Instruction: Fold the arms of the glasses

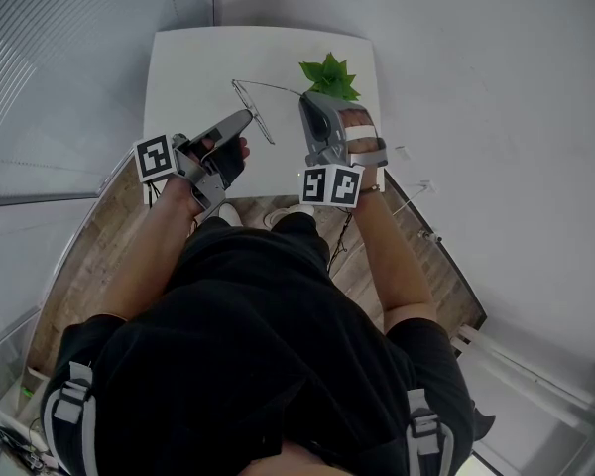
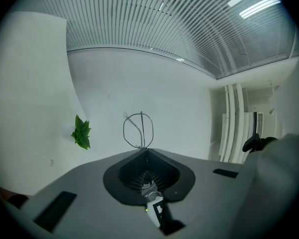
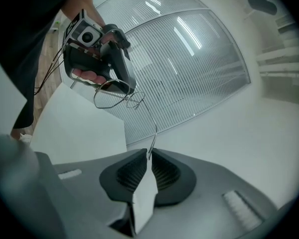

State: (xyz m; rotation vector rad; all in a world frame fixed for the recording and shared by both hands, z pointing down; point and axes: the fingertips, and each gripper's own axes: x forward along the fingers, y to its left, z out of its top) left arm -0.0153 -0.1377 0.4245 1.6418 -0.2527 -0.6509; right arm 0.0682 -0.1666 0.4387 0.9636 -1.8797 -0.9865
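Thin wire-framed glasses (image 1: 255,113) hang in the air over the white table (image 1: 188,67), held between both grippers. My left gripper (image 1: 246,117) is shut on the front frame; in the left gripper view one round lens rim (image 2: 138,130) stands up out of the closed jaws (image 2: 146,149). My right gripper (image 1: 304,98) is shut on the tip of one arm (image 3: 153,128), which rises from the jaws (image 3: 148,154) and runs across to the frame (image 3: 114,96). That arm stands unfolded, stretched from frame to right gripper. The second arm is hard to make out.
A small green plant (image 1: 329,75) stands at the table's far right edge, just beyond my right gripper. Wooden floor (image 1: 99,236) lies around the table, with a ribbed wall panel (image 1: 50,58) at the left and a plain white wall behind.
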